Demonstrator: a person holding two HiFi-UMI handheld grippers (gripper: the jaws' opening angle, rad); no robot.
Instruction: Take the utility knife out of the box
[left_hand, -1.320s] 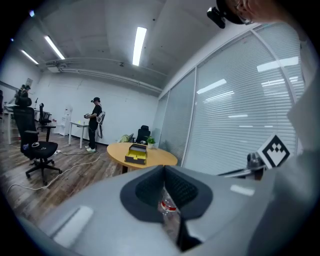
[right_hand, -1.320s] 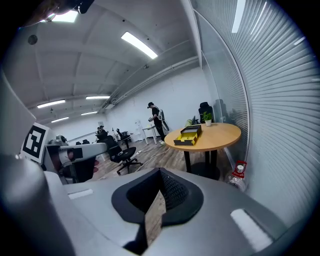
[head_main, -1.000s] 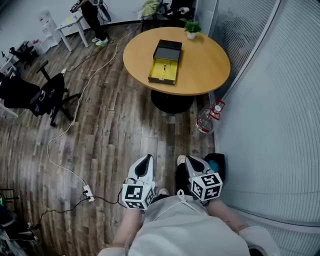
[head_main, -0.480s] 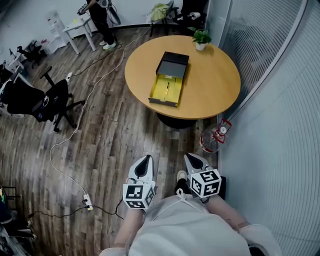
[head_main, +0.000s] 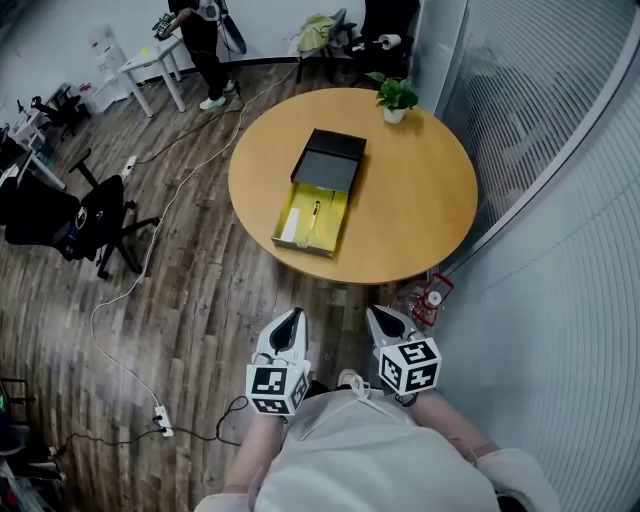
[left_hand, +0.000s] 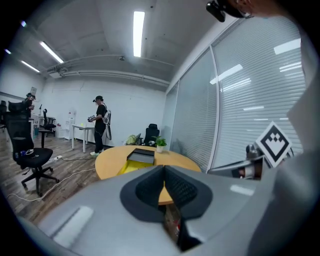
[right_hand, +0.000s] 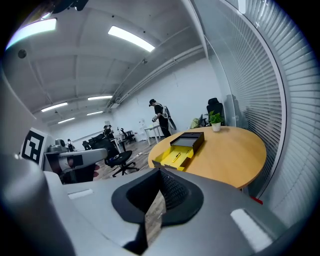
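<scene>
round table (head_main: 430, 235), far: open yellow box (head_main: 330, 222) holding utility knife (head_main: 316, 210). near: left gripper (head_main: 291, 318), right gripper (head_main: 380, 316), both jaws together, empty.

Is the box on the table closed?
No. The box lies open on the table, its yellow inside and the knife showing, with the black lid at its far end.

I read the box (head_main: 330, 228) yellow inside, its lid (head_main: 331, 165) black, the round desk (head_main: 420, 210) tan, and the floor (head_main: 200, 290) in grey-brown planks.
</scene>
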